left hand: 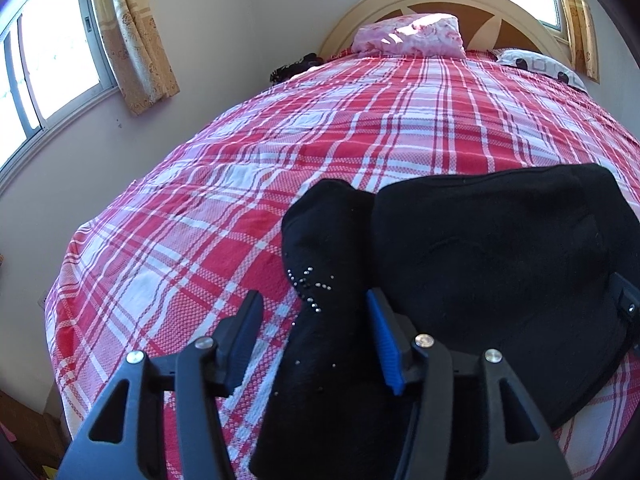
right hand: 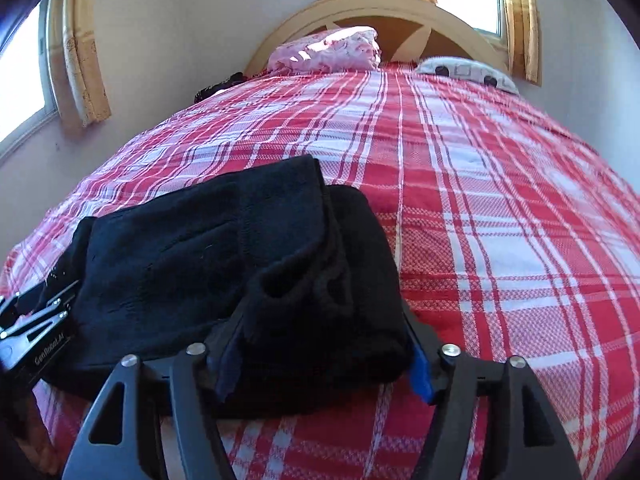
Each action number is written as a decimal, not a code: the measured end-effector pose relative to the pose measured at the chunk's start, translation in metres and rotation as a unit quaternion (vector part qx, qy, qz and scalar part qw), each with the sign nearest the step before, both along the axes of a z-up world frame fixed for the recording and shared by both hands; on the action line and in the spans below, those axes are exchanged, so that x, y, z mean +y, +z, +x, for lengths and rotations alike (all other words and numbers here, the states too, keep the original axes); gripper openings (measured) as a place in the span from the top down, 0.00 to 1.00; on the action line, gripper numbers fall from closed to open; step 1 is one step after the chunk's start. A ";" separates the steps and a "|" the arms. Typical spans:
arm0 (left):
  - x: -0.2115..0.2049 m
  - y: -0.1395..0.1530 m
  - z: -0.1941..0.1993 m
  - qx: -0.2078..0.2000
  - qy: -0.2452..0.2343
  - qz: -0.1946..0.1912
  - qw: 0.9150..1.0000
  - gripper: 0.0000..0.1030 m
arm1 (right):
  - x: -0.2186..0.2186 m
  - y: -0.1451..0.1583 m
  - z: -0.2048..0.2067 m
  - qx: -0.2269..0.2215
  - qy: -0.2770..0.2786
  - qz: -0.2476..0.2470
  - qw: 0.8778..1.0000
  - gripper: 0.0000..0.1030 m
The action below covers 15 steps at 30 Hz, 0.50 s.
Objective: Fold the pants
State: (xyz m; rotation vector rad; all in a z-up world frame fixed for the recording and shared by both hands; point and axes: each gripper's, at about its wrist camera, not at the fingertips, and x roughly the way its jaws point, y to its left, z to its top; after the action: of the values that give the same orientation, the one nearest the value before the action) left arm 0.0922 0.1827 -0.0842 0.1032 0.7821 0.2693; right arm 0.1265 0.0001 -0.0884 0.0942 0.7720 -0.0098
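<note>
The black pants (left hand: 480, 256) lie on the red plaid bed (left hand: 224, 208) near its foot, already doubled into a thick bundle whose long axis runs across the bed, from one gripper to the other. At the left end a narrower strip, studded with small rhinestones, trails toward the camera and passes between the fingers (left hand: 246, 340) of the left gripper (left hand: 316, 336). Those fingers stand partly apart, with bed cover visible between the left pad and the cloth, so they straddle the strip and do not pinch it. The main fold sits to the right of that gripper and beyond it. At the right end, the right gripper (right hand: 324, 344) has the bunched edge of the bundle between its fingers (right hand: 420, 368), which stand wide; the cloth fills the gap, yet I cannot tell that either pad presses on it. The right gripper seems nearer the bulk of the pants, so the next fold would likely start from there.
</note>
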 end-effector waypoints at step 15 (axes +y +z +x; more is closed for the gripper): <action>-0.008 -0.001 0.000 0.000 0.005 0.036 0.999 0.45 | -0.038 0.039 -0.060 -0.095 -0.022 0.109 0.989 0.22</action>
State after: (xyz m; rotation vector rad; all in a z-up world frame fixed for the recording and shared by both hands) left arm 0.0923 0.1744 -0.0851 0.1672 0.7726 0.3081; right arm 0.0665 -0.0380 -0.0493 0.3155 0.5780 0.0421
